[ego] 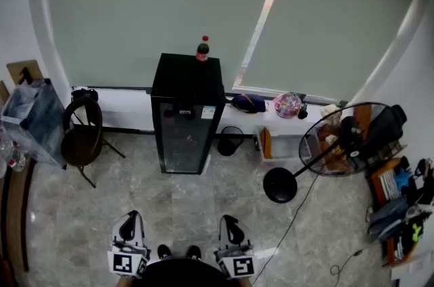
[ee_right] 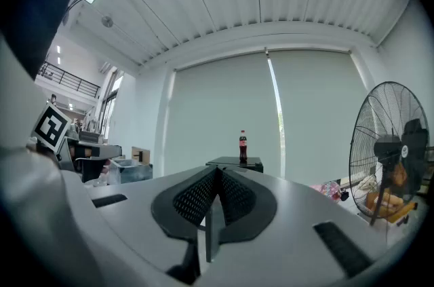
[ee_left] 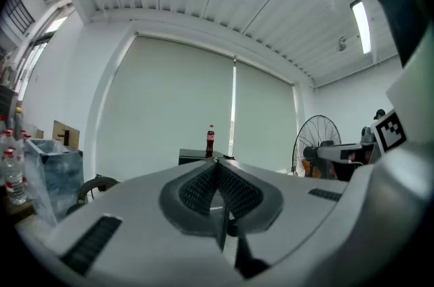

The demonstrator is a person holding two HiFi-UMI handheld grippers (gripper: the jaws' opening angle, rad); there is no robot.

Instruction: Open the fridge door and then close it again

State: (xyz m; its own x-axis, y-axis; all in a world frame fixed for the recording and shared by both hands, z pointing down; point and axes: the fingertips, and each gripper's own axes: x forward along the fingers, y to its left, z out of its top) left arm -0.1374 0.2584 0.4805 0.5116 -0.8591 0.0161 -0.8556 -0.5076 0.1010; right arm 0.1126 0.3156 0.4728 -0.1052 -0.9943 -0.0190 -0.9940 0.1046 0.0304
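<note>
The upright fridge (ego: 186, 117) is seen well ahead, centred between left gripper (ego: 130, 219) and right gripper (ego: 229, 220), all fingers closed on nothing.

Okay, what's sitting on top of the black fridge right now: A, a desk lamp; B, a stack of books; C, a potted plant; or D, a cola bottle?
D: a dark cola bottle with a red cap stands upright on top of the fridge.

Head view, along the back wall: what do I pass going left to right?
In order: bin → chair → fridge → fan.
</note>
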